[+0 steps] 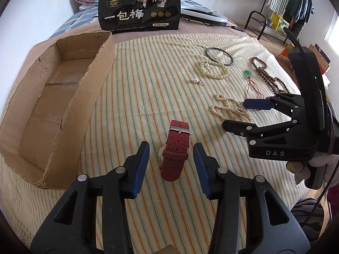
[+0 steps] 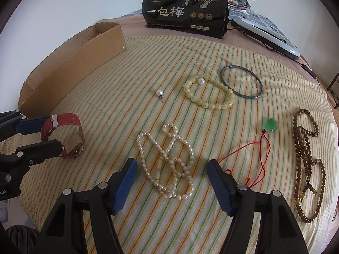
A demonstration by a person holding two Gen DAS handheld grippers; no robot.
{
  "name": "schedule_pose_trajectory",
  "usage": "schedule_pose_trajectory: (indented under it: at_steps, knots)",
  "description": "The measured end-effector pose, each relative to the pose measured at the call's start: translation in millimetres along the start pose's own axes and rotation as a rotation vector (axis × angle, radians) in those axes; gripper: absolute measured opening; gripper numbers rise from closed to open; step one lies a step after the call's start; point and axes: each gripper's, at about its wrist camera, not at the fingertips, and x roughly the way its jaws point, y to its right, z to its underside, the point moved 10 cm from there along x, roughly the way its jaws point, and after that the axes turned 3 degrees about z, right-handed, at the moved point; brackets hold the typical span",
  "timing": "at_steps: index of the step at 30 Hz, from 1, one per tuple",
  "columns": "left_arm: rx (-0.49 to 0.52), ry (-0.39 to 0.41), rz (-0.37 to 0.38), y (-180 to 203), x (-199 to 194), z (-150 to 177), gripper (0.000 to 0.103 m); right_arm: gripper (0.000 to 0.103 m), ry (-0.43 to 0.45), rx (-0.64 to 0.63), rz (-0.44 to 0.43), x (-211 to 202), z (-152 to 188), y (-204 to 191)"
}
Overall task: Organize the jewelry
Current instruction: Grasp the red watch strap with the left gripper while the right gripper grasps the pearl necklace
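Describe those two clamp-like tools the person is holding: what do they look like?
Both are matte black plastic tongs with two long fingers, silver rivets at the joints and ribbed blue pads on the inner faces. The left gripper matches the right gripper. Seen from the left camera, the right one carries white letters "DAS" and a curved black handle with a cable trailing behind it.

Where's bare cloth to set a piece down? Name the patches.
Free: the striped cloth between the cardboard box and the pearl earring, and the strip before the black snack bag. Crowded: right half, around the pearl necklace, jade pendant and wooden beads.
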Motion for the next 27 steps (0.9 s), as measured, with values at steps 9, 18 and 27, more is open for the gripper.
schedule_pose_trajectory:
  at_steps: [9,18,27]
  knots:
    - [-0.012,-0.004,0.013,-1.8,3.8,-1.8,0.022,0.031,-0.008,-0.035,0.033,0.4,-5.1,-5.5]
    - [-0.006,0.017,0.017,5.8,-1.6,-5.4,0.02,0.005,0.004,-0.019,0.027,-5.9,-5.0,-6.2]
    - [0.007,0.072,0.014,11.4,-26.5,-14.2,0.02,0.005,0.06,0.018,0.009,-31.4,-14.2,-11.1]
